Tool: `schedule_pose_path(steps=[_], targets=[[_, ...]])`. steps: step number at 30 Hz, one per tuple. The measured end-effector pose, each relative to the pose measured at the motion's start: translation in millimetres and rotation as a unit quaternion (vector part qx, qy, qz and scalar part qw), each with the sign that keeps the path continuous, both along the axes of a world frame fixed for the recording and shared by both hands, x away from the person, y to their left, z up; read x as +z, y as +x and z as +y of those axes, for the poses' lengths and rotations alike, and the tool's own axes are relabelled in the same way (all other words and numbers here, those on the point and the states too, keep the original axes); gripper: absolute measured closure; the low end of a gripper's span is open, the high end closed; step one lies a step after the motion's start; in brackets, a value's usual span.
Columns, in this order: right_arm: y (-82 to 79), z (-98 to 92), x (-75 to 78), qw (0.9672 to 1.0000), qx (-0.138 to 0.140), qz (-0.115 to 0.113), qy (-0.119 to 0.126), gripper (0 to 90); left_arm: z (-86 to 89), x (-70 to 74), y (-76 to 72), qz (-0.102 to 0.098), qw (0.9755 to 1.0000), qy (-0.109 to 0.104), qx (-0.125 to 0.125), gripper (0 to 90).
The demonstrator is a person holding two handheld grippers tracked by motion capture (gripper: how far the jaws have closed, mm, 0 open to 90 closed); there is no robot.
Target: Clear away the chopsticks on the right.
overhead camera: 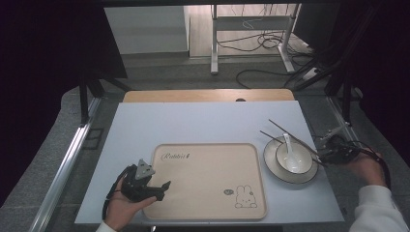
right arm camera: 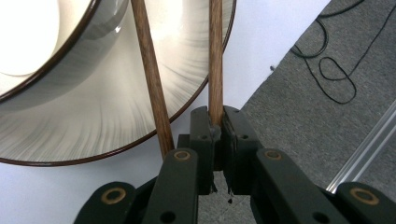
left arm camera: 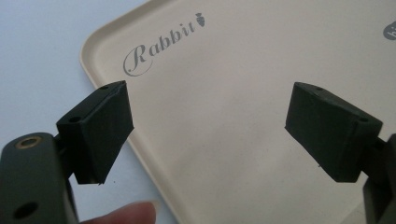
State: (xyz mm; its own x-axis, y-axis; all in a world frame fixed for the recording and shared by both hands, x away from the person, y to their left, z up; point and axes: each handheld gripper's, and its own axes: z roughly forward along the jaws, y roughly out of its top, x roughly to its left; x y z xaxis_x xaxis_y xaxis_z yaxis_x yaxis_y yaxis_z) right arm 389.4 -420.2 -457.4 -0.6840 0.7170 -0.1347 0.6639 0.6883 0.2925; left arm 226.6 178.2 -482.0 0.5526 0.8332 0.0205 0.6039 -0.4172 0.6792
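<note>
A beige tray [overhead camera: 208, 193] printed "Rabbit" lies at the middle front of the white table. My left gripper [overhead camera: 164, 186] hovers over its left edge, open and holding nothing; in the left gripper view [left arm camera: 208, 126] its jaws stand wide apart above the tray [left arm camera: 233, 70]. To the tray's right a plate [overhead camera: 270, 166] carries a white bowl [overhead camera: 302, 164] with a spoon [overhead camera: 288, 145]. Two wooden chopsticks [overhead camera: 285, 131] lie across them. My right gripper [overhead camera: 321, 157] is at their near ends. In the right gripper view [right arm camera: 215, 126] it is shut on one chopstick [right arm camera: 215, 60]; the other chopstick [right arm camera: 152, 84] passes beside the left jaw, over the plate [right arm camera: 116, 107].
The white table top [overhead camera: 203, 123] extends behind the tray. A wooden board [overhead camera: 208, 95] borders its far edge. Grey floor with cables [overhead camera: 261, 43] and a desk frame lies beyond. The table's right edge runs just under my right hand.
</note>
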Motion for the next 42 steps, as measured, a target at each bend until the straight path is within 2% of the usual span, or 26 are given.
schedule_pose_path(steps=[4,8,11,13,14,16,17,22,27,31,33,34,42], targets=[[-0.5,-1.3,3.4,0.9999,-0.009,-0.011,0.006,83.1,0.9,0.5,-0.2,-0.001,1.0,-0.002,0.001,15.2],[-1.9,-2.7,14.8,0.9985,-0.033,-0.03,0.032,83.6,2.2,1.3,-0.4,-0.003,1.0,-0.003,0.003,15.2],[-6.1,-0.7,29.8,0.9954,-0.047,-0.044,0.07,83.6,2.9,1.3,0.0,-0.003,1.0,-0.004,0.004,15.2],[-7.9,1.5,33.4,0.995,-0.047,-0.048,0.075,83.6,2.9,1.4,0.1,-0.003,1.0,-0.004,0.004,15.2],[-11.9,6.6,41.9,0.9942,-0.047,-0.054,0.081,83.6,2.9,1.5,0.1,-0.003,1.0,-0.005,0.004,15.2],[-13.4,8.6,44.6,0.9938,-0.046,-0.056,0.084,83.6,2.8,1.7,0.0,-0.003,1.0,-0.004,0.004,15.2],[-18.3,14.9,52.5,0.9927,-0.041,-0.062,0.095,83.5,2.8,1.9,-0.1,-0.004,1.0,-0.004,0.003,15.2],[-27.5,28.3,63.6,0.9914,-0.03,-0.065,0.109,83.4,3.0,2.6,-0.4,-0.005,1.0,-0.006,0.004,15.2],[-41.8,56.7,74.8,0.9893,0.011,-0.068,0.129,83.3,2.9,2.5,-0.3,-0.005,1.0,-0.005,0.004,15.2],[-46.8,71.3,75.5,0.989,0.031,-0.064,0.13,83.2,2.7,2.5,-0.3,-0.005,1.0,-0.005,0.003,15.2],[-51.6,85.3,74.6,0.9885,0.045,-0.055,0.134,83.2,2.9,2.6,-0.5,-0.005,1.0,-0.005,0.003,15.2],[-51.6,85.3,74.6,0.9885,0.045,-0.055,0.134,83.2,3.1,2.8,-0.5,-0.005,1.0,-0.005,0.003,15.2],[-63.2,126.9,67.1,0.9877,0.081,-0.031,0.13,83.1,3.2,2.8,-0.4,-0.005,1.0,-0.007,0.004,15.2]])
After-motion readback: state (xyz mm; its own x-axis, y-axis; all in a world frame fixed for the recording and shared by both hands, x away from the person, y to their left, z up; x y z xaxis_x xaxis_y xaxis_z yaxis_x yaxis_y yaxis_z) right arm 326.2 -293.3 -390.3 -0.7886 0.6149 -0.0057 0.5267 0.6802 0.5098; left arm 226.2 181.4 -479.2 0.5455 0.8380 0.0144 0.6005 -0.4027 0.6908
